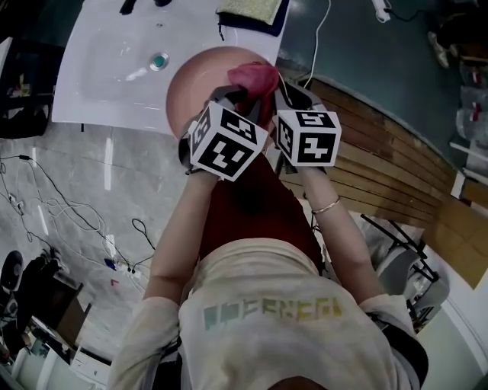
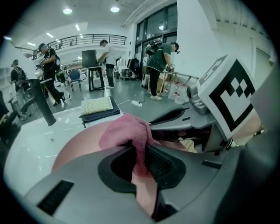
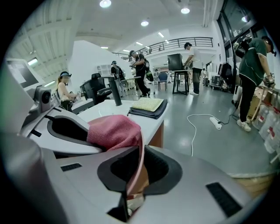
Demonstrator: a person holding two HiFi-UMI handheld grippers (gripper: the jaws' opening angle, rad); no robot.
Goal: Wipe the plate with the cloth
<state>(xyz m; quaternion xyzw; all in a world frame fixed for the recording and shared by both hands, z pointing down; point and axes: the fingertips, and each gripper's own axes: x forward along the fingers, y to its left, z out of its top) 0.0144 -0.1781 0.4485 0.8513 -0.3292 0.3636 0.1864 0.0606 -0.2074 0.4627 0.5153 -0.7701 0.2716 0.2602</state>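
Plate (image 1: 200,84), pink: one. Cloth (image 1: 254,76), pink-red: one. Grippers: two, the left gripper (image 2: 139,151) and the right gripper (image 3: 139,168). Marker cubes (image 1: 227,142): two, one per gripper. Table (image 1: 107,76), white: one. Teal disc (image 1: 158,60), far left on table: one. Woven mat (image 1: 248,9), yellow-green, far edge: one. Bracelet (image 1: 326,206), right wrist: one.

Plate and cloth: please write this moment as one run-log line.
left gripper: shut on cloth | right gripper: shut on plate | cloth: touching plate

Head view overhead, gripper views share cloth (image 1: 255,76)
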